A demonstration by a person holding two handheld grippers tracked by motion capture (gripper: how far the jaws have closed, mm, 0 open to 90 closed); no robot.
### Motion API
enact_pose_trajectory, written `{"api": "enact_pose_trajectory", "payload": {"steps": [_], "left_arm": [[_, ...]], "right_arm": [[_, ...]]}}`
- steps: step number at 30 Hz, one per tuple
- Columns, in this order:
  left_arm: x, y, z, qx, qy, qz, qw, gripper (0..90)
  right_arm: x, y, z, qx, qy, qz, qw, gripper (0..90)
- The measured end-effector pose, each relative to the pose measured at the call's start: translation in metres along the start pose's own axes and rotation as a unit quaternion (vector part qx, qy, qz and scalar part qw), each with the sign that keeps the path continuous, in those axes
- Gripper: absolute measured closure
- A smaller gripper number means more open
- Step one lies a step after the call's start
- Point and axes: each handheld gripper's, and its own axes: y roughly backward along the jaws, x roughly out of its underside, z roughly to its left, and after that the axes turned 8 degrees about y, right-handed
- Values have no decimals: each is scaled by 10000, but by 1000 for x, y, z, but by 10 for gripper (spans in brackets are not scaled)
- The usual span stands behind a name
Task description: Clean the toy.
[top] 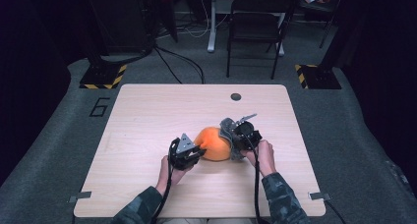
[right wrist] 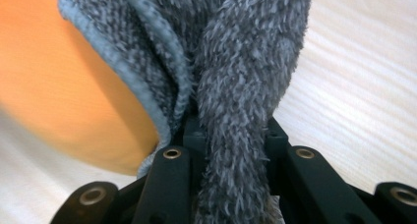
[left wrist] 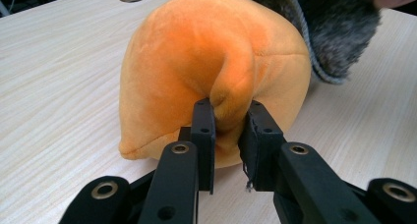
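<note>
An orange plush toy [top: 214, 142] lies near the middle of the wooden table [top: 147, 111]. My left gripper [top: 193, 153] is at its left side, shut on a fold of the orange plush [left wrist: 227, 103]. A fuzzy grey sock-like cover [top: 227, 130] sits over the toy's right end. My right gripper [top: 238, 138] is shut on a bunched fold of that grey fabric [right wrist: 236, 111], with the orange plush [right wrist: 64, 86] showing just beyond the cover's light rim. The grey cover [left wrist: 329, 32] also shows behind the toy in the left gripper view.
A round grommet hole [top: 236, 97] sits near the table's far edge. Beyond the table stand a black folding chair [top: 255, 22], cables on the floor and two stand bases with yellow-black stripes [top: 103, 75]. Tape tabs mark the near corners.
</note>
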Motion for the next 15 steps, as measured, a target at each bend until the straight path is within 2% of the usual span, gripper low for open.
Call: {"api": "enact_pose_trajectory", "payload": {"steps": [2, 3, 5, 7, 8, 11, 13, 14, 15], "left_arm": [[0, 0, 0, -2, -8, 7, 10000, 768], [0, 0, 0, -9, 10, -4, 10000, 768], [1, 0, 1, -8, 11, -3, 10000, 766], [1, 1, 2, 7, 29, -6, 10000, 763], [1, 1, 3, 1, 36, -24, 10000, 762], [2, 1, 3, 2, 24, -23, 10000, 760], [2, 1, 2, -12, 21, -26, 10000, 760], [2, 1, 2, -15, 18, -11, 10000, 759], [2, 1, 2, -22, 12, -5, 10000, 757]], "right_arm": [[3, -3, -3, 2, -44, 32, 10000, 726], [8, -12, -8, 28, -210, 202, 9996, 725], [14, -20, -12, 55, -313, 284, 9991, 725], [22, -37, -18, 6, -376, 615, 9974, 721], [25, -40, -19, -51, -509, 505, 9974, 722], [23, -38, -21, -81, -509, 530, 9973, 722], [19, -28, -21, -20, -409, 455, 9981, 722], [16, -24, -21, -25, -430, 460, 9980, 722], [14, -18, -22, -74, -457, 345, 9983, 722]]}}
